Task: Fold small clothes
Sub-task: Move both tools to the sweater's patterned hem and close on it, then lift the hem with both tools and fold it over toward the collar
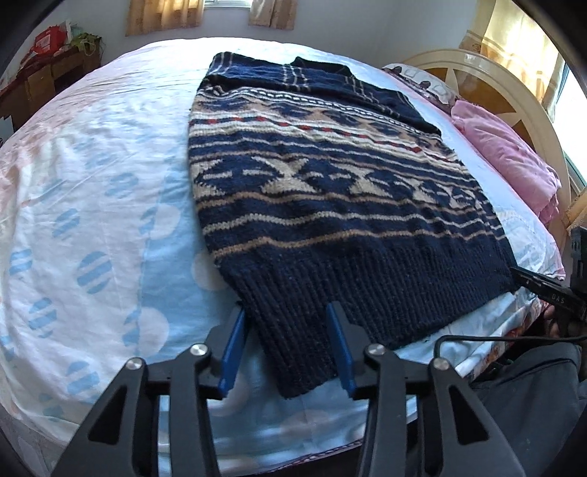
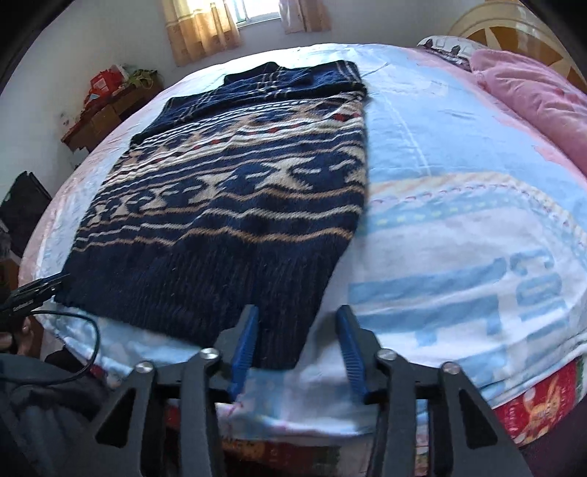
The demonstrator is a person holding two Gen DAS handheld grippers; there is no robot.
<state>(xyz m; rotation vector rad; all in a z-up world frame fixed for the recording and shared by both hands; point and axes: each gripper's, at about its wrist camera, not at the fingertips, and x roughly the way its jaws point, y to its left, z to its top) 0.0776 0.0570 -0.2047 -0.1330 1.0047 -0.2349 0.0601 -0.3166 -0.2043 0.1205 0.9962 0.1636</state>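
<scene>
Navy and beige patterned knit sweater (image 1: 323, 205) lies flat on the bed's pale blue and white sheet (image 1: 95, 205). Left tool (image 1: 286, 319) straddles its near left hem corner, blue pads apart, not pressing. Right tool (image 2: 297, 319) stands apart over the right hem corner.

Bedroom, daylight. Bed (image 1: 91, 176) with pale blue/white printed sheet, cream-and-wood headboard (image 1: 488, 84) at right, pink bedding (image 1: 513, 154) bunched beside it. White walls, window (image 2: 256, 14) with tan curtains (image 2: 198, 29). Wooden cabinet (image 2: 106, 110) in far left corner, red items on top.
</scene>
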